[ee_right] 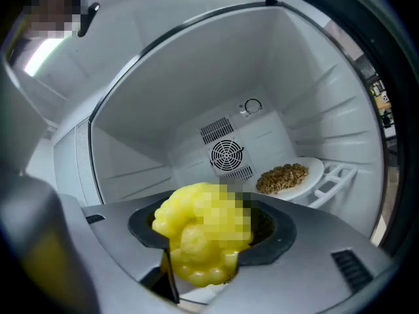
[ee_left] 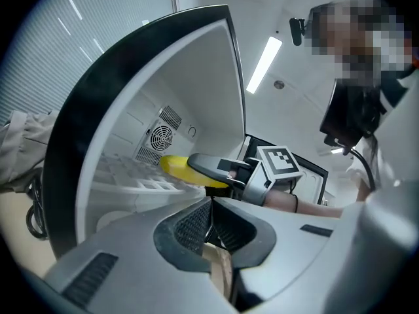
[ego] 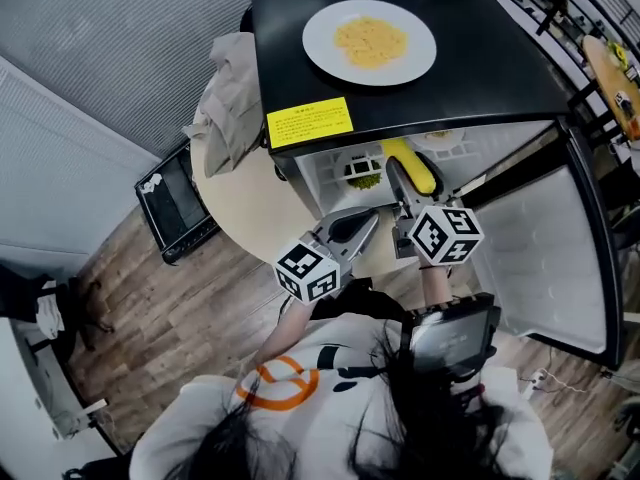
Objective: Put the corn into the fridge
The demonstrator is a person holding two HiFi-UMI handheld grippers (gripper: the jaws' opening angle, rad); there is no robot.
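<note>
A yellow corn cob is clamped in my right gripper, which reaches into the open front of the small black fridge. In the right gripper view the corn fills the space between the jaws, with the white fridge interior behind it. The left gripper view shows the corn and the right gripper over a white shelf. My left gripper hangs just left of the right one, outside the opening; its pads meet with nothing between them.
On the fridge top stands a white plate of yellow food. Inside are a plate of brown grains, a rear fan and something green. The door stands open at right. A round table with cloth is left.
</note>
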